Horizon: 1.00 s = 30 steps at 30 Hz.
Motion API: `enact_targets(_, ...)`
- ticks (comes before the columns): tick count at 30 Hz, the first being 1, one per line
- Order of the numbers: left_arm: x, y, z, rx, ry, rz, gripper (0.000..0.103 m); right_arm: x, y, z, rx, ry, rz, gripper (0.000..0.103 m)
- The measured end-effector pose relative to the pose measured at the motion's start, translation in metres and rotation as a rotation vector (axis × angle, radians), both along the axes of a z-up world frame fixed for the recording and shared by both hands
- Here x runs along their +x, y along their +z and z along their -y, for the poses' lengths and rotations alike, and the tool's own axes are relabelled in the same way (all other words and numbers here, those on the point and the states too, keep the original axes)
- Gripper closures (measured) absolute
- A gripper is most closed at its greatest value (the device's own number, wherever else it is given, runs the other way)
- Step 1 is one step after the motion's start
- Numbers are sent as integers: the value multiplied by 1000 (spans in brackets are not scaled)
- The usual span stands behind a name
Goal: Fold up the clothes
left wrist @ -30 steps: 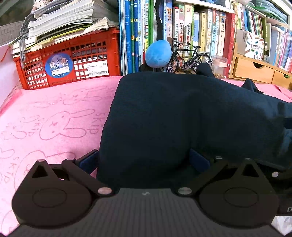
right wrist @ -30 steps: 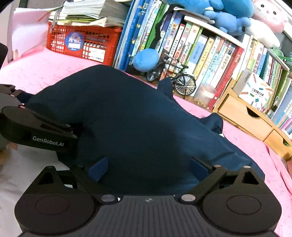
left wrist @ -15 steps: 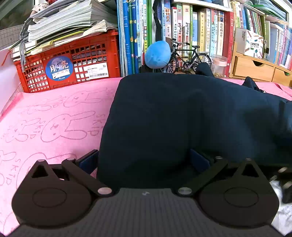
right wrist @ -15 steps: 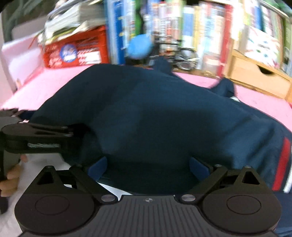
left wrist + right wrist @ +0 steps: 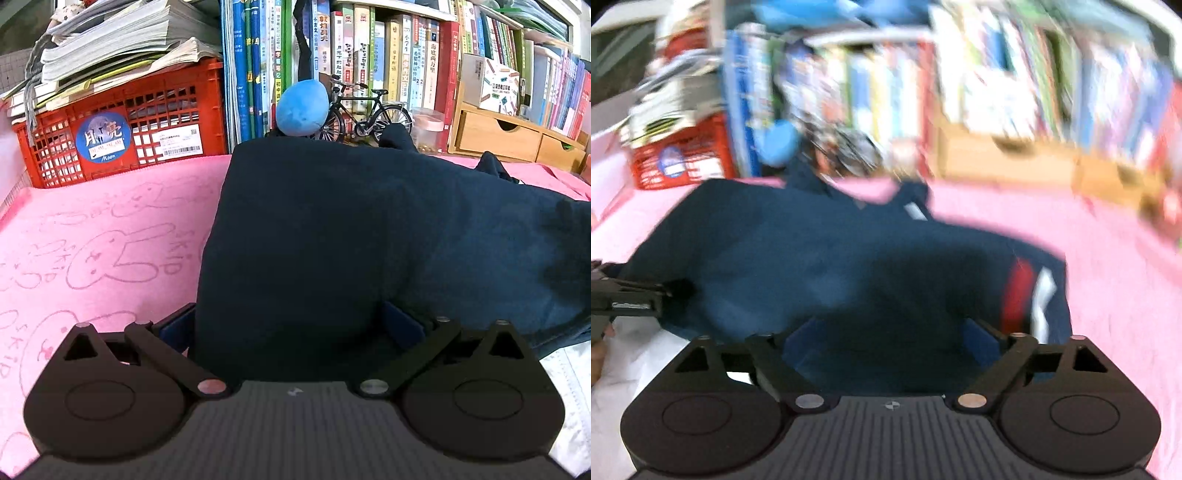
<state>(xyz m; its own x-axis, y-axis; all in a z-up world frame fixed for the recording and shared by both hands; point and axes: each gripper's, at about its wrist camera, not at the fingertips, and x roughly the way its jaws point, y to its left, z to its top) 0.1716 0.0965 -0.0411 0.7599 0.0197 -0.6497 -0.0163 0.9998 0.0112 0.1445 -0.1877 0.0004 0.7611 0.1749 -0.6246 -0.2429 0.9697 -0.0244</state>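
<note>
Pink rabbit-print cloth (image 5: 96, 236) covers the whole work surface, and the navy garment (image 5: 369, 236) lies spread across it, so let's take that garment as our marker. Off to its left sits the red crate (image 5: 122, 136) stacked with papers. Behind its far edge you've got a blue plush ball (image 5: 302, 107) and a little model bicycle (image 5: 364, 112) against the row of books (image 5: 388, 55), and further right a wooden drawer box (image 5: 506, 136).

Now the tools. Left gripper (image 5: 288, 325) sits at the garment's near-left edge, fingers spread wide with cloth bulging between them; whether the pads actually pinch it, I cannot tell. Right gripper (image 5: 886, 339) is further right along the near hem, close to the red and white stripe (image 5: 1027, 299). Its jaws are closing, cloth lying between them, pads not yet pressing.

The risk, as I see it: that right view is badly smeared, so the hand looks to be sweeping fast. Close too early and it may catch one layer only, or drag the hem and bunch the fabric, spoiling a straight fold line.

Against a second ago, the right gripper has slid rightwards along the hem and rolled level, bringing the stripe into sight. The left one has barely budged.
</note>
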Motion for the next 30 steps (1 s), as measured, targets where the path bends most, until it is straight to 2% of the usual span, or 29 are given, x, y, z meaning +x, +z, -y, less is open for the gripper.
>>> enact_targets(2,0,0,-1,-2,2,-1,0,3,0,-31,-15,69,33,14)
enact_targets(5,0,0,-2,-1,10,0,0,17,-14,-73,-11,150,21,14)
enact_targets(9,1,0,-7,-14,31,-3,0,33,-33,-93,-54,174,-6,14)
enact_targets(13,0,1,-6,-9,31,-4,0,46,-40,-28,8,14,-29,11)
enact_targets(14,0,3,-6,-6,32,-23,0,46,-38,-3,54,-49,-39,11)
enact_targets(15,0,7,-6,-2,34,-42,0,45,-36,22,102,-111,-48,19)
enact_targets(16,-1,14,-5,-1,39,-60,0,40,-28,44,209,-100,-46,21)
enact_targets(17,-2,24,-3,7,27,-20,0,34,-21,66,314,-90,-43,18)
enact_targets(19,-1,42,3,31,7,73,0,29,-10,79,302,-125,2,10)
enact_targets(21,18,52,10,73,12,100,0,33,-4,69,143,-154,74,10)
enact_targets(22,30,52,11,87,17,98,0,40,-5,62,103,-145,79,10)
enact_targets(24,56,39,10,126,43,63,0,55,-10,51,52,-126,71,11)
enact_targets(26,83,22,6,170,78,10,0,75,-23,43,18,-118,41,16)
enact_targets(27,90,13,-1,149,79,-1,0,86,-29,44,-5,-121,31,19)
enact_targets(29,95,1,-15,107,83,16,0,98,-43,51,0,-126,6,18)
enact_targets(30,94,-5,-20,115,94,28,0,104,-49,59,24,-127,-7,11)
